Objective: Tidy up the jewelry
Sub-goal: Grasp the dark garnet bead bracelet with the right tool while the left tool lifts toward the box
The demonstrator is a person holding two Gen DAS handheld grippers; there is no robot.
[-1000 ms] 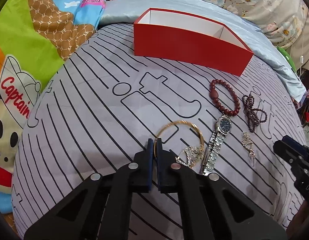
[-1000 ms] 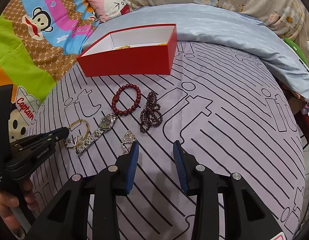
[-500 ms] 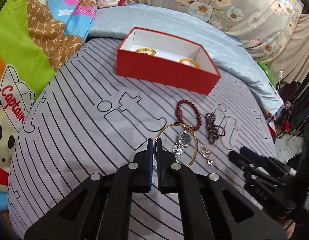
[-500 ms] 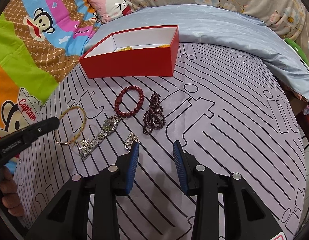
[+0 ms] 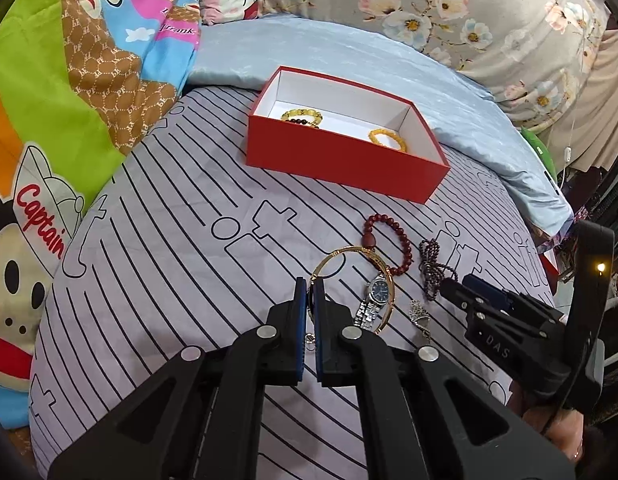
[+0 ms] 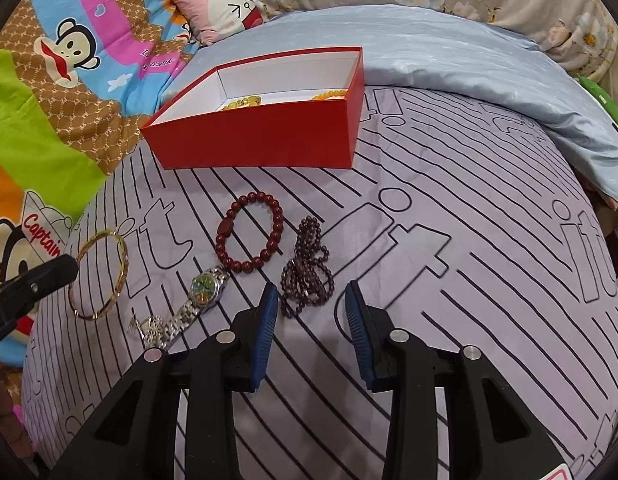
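There was one red box, and in it lay two yellow bead bracelets, with a few dark beads beside one. On the bed were one red bead bracelet, one dark bead strand, one wristwatch and one silver pendant. One gold bangle hung above it.

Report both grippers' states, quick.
Left gripper: shut on the gold bangle, lifted off the bed.
Right gripper: open, holding nothing, above the dark bead string.
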